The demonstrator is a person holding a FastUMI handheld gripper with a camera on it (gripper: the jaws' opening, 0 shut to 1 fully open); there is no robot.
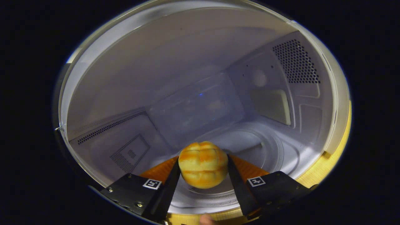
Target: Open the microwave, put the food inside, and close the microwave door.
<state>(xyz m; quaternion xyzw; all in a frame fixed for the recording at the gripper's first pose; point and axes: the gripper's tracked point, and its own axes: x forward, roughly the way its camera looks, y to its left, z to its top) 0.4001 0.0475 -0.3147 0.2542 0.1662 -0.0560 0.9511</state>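
The gripper (203,170) clamps a round, glossy bun (203,168) (golden, scored into segments) between both fingers (170,187), inside the microwave (193,62). The bun hangs over the smooth glass turntable (265,150). The cavity walls are pale painted metal, with a perforated vent panel (295,61) on the right wall. A wooden tabletop (331,159) edges the opening.

A strip of pale wooden tabletop (339,147) along the near and right side.
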